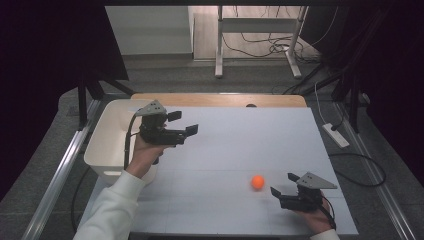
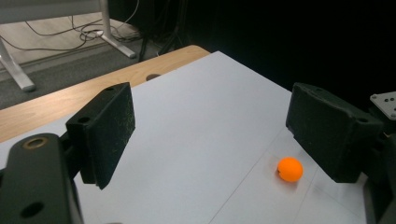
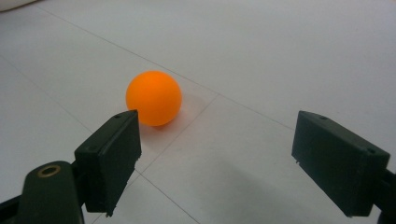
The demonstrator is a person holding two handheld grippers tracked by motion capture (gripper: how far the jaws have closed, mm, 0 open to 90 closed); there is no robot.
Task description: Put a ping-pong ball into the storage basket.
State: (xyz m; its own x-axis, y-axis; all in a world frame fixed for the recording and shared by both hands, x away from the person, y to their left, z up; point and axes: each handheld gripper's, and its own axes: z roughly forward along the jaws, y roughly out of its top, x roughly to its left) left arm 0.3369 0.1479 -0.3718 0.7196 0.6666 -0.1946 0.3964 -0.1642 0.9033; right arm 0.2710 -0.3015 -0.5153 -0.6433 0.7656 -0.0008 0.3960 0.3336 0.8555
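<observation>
A small orange ball (image 1: 257, 181) rests on the white table top (image 1: 240, 145), toward the front right. My right gripper (image 1: 283, 184) is low over the table just right of it, open, jaws pointing left at the ball. In the right gripper view the ball (image 3: 153, 98) lies just beyond the left jaw, outside the gap. My left gripper (image 1: 183, 123) is held up over the table's left side, open and empty, jaws pointing right. In the left gripper view the ball (image 2: 290, 169) sits far off near the right jaw.
A white bin (image 1: 107, 135) stands at the table's left edge, beside the left hand. A wooden strip (image 1: 220, 99) runs along the table's far edge. Beyond it are a desk frame and floor cables (image 1: 260, 42). A power strip (image 1: 336, 135) lies on the floor at right.
</observation>
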